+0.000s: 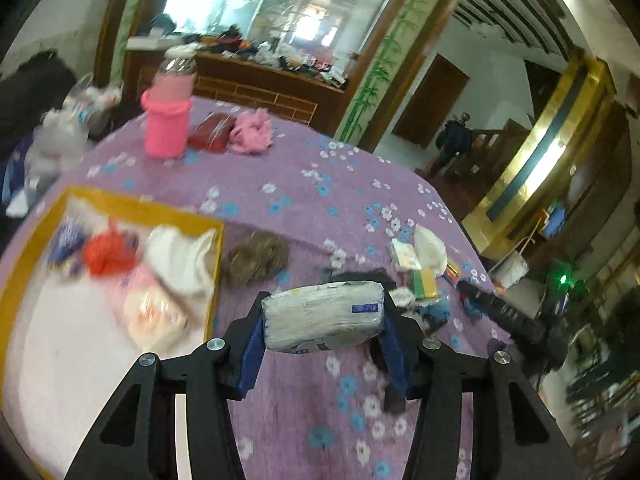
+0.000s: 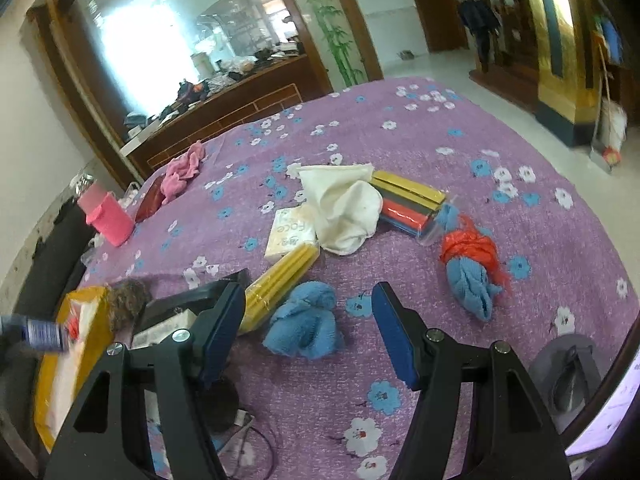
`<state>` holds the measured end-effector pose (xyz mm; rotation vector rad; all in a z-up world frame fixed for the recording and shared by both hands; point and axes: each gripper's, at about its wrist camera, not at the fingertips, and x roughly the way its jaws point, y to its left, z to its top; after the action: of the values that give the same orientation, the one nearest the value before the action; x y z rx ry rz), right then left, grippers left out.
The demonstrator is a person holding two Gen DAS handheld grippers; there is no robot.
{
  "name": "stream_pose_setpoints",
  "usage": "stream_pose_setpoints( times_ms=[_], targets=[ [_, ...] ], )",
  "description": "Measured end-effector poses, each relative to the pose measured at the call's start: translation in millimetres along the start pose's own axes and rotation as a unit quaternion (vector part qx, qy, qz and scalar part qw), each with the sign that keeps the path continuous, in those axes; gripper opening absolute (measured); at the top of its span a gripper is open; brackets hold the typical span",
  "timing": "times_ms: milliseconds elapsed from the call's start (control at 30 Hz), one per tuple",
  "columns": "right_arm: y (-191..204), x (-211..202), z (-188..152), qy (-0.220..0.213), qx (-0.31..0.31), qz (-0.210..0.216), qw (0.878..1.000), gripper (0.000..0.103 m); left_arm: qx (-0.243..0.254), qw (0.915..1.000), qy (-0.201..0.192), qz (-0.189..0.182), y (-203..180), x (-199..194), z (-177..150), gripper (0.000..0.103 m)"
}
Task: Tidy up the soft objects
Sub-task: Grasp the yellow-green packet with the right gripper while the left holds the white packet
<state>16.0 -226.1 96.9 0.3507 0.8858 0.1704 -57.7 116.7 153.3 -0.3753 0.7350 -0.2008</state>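
Observation:
My left gripper (image 1: 322, 330) is shut on a white plastic-wrapped tissue pack (image 1: 320, 308), pressed between its blue pads and held above the purple flowered cloth (image 1: 320, 200). To its left lies the yellow-rimmed box (image 1: 120, 205) with a red cloth (image 1: 108, 254), a white cloth (image 1: 180, 256) and a pink pack (image 1: 152, 308) inside. My right gripper (image 2: 308, 304) is open, its fingers either side of a blue towel bundle (image 2: 304, 324) on the cloth, not touching it. A second blue towel tied with red (image 2: 472, 272) lies further right.
A brown furry ball (image 1: 256, 258) sits beside the box. A pink bottle (image 1: 166, 120), dark red pouch (image 1: 210, 132) and pink cloth (image 1: 252, 132) stand far back. A white cloth (image 2: 344, 208), yellow pack (image 2: 280, 284), tissue packet (image 2: 290, 234) and coloured sponges (image 2: 408, 204) lie mid-table.

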Motion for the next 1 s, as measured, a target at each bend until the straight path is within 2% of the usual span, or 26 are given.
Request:
stream_pose_setpoints(
  times_ms=[167, 267, 433, 600, 700, 800, 900, 933, 1000],
  targets=[
    [-3.5, -11.5, 19.2, 0.01, 0.048, 0.019, 0.999, 0.065, -0.001, 0.9996, 0.028, -0.003, 12.8, -2.6, -24.2, 0.05],
    [-9.1, -5.4, 30.5, 0.046, 0.068, 0.02, 0.996, 0.065, -0.009, 0.9992, 0.033, -0.019, 20.1, -8.6, -29.2, 0.05],
    [-17.1, 9.2, 33.5, 0.088, 0.077, 0.002, 0.993, 0.064, -0.012, 0.9993, 0.031, -0.015, 29.8, -11.5, -26.7, 0.05],
    [-5.3, 30.9, 35.5, 0.131, 0.076, 0.048, 0.987, 0.064, -0.019, 0.9991, 0.034, -0.019, 39.9, -10.6, -32.1, 0.05],
    [16.6, 50.3, 38.1, 0.152, 0.031, 0.012, 0.988, 0.064, -0.027, 0.9986, 0.039, -0.025, 44.8, -5.8, -34.6, 0.05],
    [39.5, 73.6, 40.6, 0.185, -0.027, -0.048, 0.981, 0.064, -0.033, 0.9982, 0.044, -0.026, 51.3, -2.1, -35.3, 0.05],
    [48.1, 92.4, 40.7, 0.212, -0.046, -0.067, 0.974, 0.064, -0.04, 0.9978, 0.045, -0.026, 56.0, 1.1, -35.2, 0.05],
    [48.8, 97.9, 39.6, 0.221, -0.047, -0.076, 0.971, 0.062, -0.043, 0.9976, 0.047, -0.027, 58.6, 2.5, -36.1, 0.05],
    [47.2, 103.2, 37.7, 0.226, -0.049, -0.092, 0.969, 0.05, -0.047, 0.9973, 0.048, -0.028, 61.9, 3.8, -37.5, 0.05]
  ],
)
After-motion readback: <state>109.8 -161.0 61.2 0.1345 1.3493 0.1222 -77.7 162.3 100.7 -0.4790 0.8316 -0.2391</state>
